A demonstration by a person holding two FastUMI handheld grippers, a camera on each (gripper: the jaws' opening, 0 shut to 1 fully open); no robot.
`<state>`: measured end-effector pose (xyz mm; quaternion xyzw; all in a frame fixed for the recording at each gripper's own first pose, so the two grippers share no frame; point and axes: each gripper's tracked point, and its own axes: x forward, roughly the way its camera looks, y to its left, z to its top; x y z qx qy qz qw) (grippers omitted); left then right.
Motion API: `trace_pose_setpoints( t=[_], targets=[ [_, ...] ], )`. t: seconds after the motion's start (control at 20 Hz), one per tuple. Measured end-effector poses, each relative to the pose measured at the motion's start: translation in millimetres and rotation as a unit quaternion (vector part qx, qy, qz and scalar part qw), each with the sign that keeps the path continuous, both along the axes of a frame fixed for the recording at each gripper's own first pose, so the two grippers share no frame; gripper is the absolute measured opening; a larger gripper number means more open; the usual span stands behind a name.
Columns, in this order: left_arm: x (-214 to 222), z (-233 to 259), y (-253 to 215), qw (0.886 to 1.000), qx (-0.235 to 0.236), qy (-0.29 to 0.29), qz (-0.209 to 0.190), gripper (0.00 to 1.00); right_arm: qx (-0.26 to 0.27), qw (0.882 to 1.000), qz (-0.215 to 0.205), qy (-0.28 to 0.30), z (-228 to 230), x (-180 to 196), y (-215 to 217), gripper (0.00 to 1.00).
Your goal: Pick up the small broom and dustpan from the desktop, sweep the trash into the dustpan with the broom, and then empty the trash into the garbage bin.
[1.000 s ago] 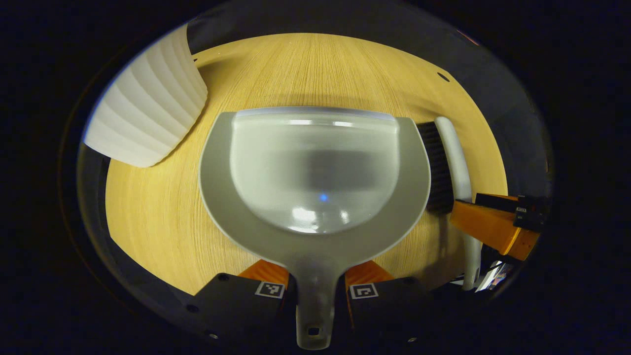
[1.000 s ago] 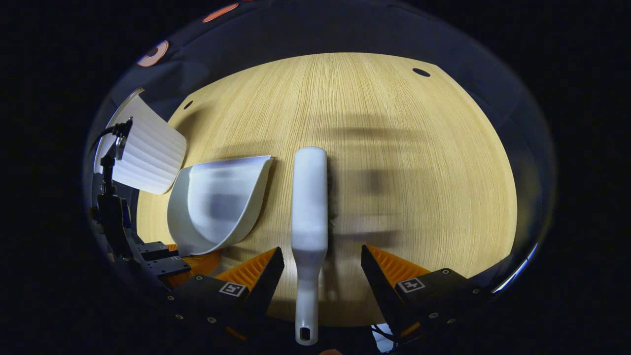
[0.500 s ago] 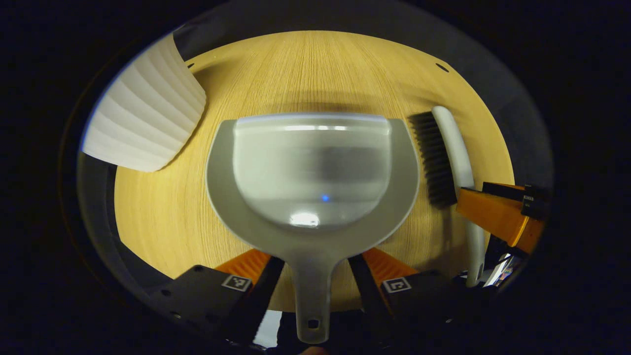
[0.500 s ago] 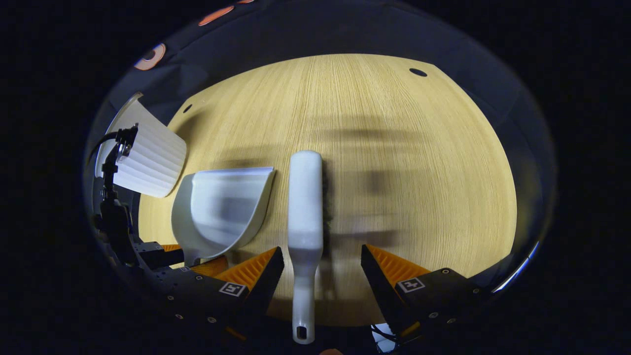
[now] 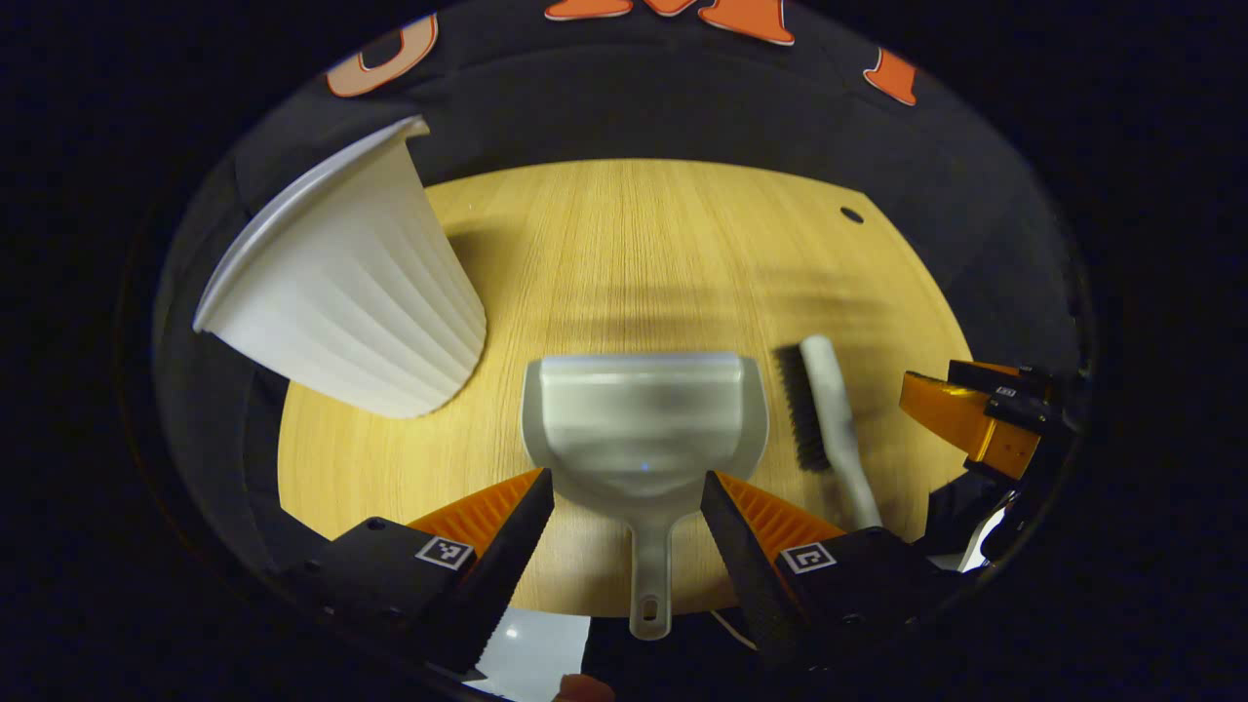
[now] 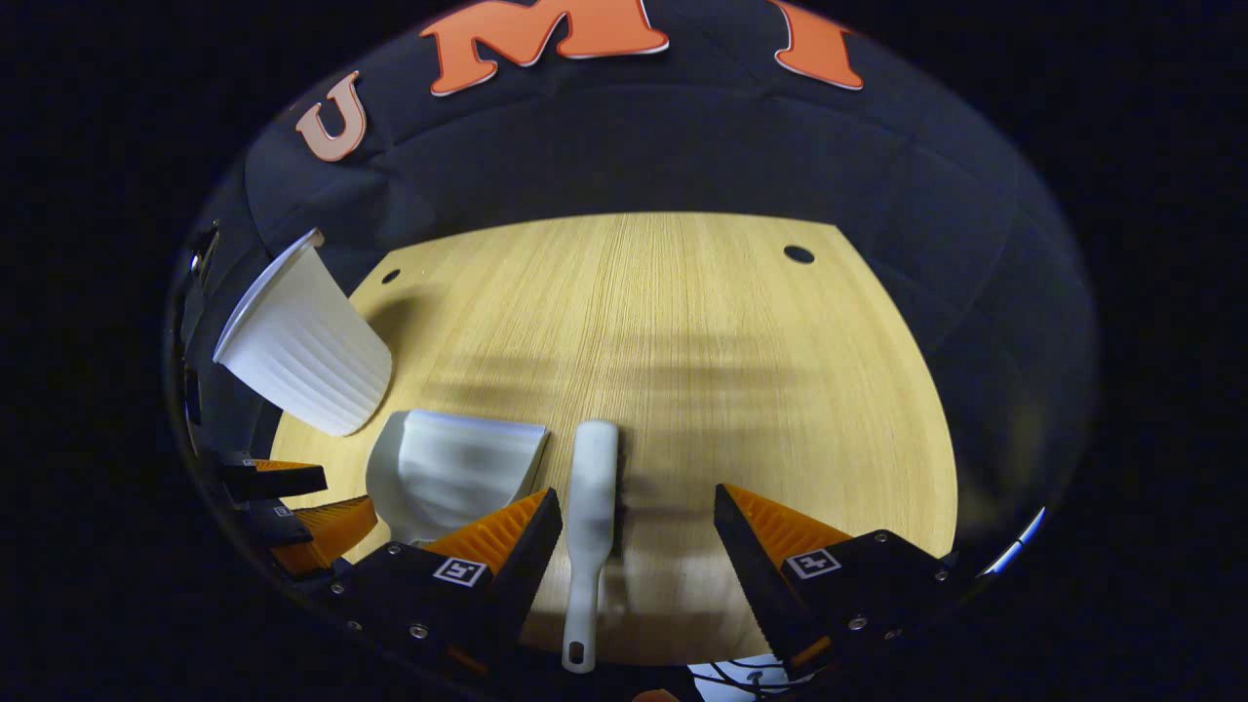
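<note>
- Light wooden desktop [image 5: 604,253] carries everything; white ribbed plastic bin [image 5: 341,292] stands far-left.
- Grey plastic dustpan [image 5: 643,419] lies flat; left gripper [image 5: 627,507], wide open and empty, should straddle its handle squarely.
- White-handled, dark-bristled broom [image 6: 592,507] lies beside it; right gripper [image 6: 638,522] gapes, empty: close mid-handle.

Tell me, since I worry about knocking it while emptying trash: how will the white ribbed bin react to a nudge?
The white ribbed bin probably tips easily: it stands on a narrow base and widens toward its rim. Its thin-looking fluted wall suggests it is light and may slide on the smooth wooden desktop. Its contents are hidden, so its weight is uncertain.
</note>
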<state>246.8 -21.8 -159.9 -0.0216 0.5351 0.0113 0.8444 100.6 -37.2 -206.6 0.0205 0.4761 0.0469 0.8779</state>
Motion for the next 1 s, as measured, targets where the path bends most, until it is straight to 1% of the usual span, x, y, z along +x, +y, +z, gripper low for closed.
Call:
trace_pose_setpoints(
  t=[0.1, 0.15, 0.25, 0.3, 0.35, 0.4, 0.45, 0.5, 0.6, 0.7, 0.75, 0.8, 0.85, 0.95, 1.0],
  targets=[
    [21.0, 27.0, 2.6, 0.997, 0.019, -0.070, 0.001, 0.98, -0.004, 0.999, -0.004, -0.047, 23.3, 17.4, -2.3, 0.95],
    [31.8, 42.4, 2.2, 0.994, 0.025, -0.107, 0.000, 0.98, -0.005, 0.998, -0.001, -0.059, 34.8, 19.9, -2.7, 0.95],
    [50.5, 76.4, -2.6, 0.985, 0.023, -0.173, 0.005, 0.98, 0.013, 0.995, 0.002, -0.096, 67.7, 30.8, 4.8, 0.95],
    [40.4, 67.5, 8.8, 0.979, 0.021, -0.203, 0.012, 0.98, 0.019, 0.992, 0.001, -0.122, 84.8, 38.5, 6.4, 0.95],
    [50.4, 93.1, 9.0, 0.970, 0.022, -0.242, 0.016, 0.97, 0.020, 0.988, 0.000, -0.151, 102.3, 46.9, 7.2, 0.95],
    [51.4, 102.9, 11.4, 0.961, 0.027, -0.276, 0.018, 0.96, 0.018, 0.983, -0.001, -0.185, 120.0, 54.2, 5.6, 0.95],
    [53.2, 117.4, 17.1, 0.948, 0.036, -0.315, 0.020, 0.96, 0.017, 0.974, -0.003, -0.224, 140.6, 61.3, 2.4, 0.95],
    [61.4, 104.9, 9.8, 0.934, 0.050, -0.354, 0.017, 0.96, 0.017, 0.965, -0.008, -0.261, 160.2, 67.7, -2.7, 0.95],
    [55.0, 119.5, 14.2, 0.906, 0.074, -0.416, 0.018, 0.95, 0.020, 0.946, -0.023, -0.324, 199.8, 76.2, -7.9, 0.94],
    [54.9, 125.7, 11.1, 0.880, 0.070, -0.470, 0.025, 0.94, 0.021, 0.927, -0.039, -0.373, 220.5, 80.9, -12.1, 0.94],
    [54.4, 124.1, 14.2, 0.870, 0.066, -0.487, 0.028, 0.94, 0.018, 0.920, -0.043, -0.389, 221.1, 79.5, -12.9, 0.94],
    [54.9, 124.3, 15.8, 0.864, 0.064, -0.499, 0.029, 0.94, 0.011, 0.915, -0.044, -0.401, 219.6, 80.3, -12.3, 0.94],
    [53.6, 127.2, 17.6, 0.860, 0.064, -0.505, 0.035, 0.94, 0.003, 0.910, -0.044, -0.412, 220.8, 82.9, -13.2, 0.94],
    [55.1, 128.6, 13.7, 0.856, 0.049, -0.512, 0.043, 0.94, -0.002, 0.900, -0.039, -0.434, 223.0, 82.9, -13.5, 0.94],
    [56.8, 127.1, 12.1, 0.857, 0.033, -0.512, 0.046, 0.94, -0.004, 0.892, -0.037, -0.451, 225.8, 81.7, -13.8, 0.94]
  ],
)
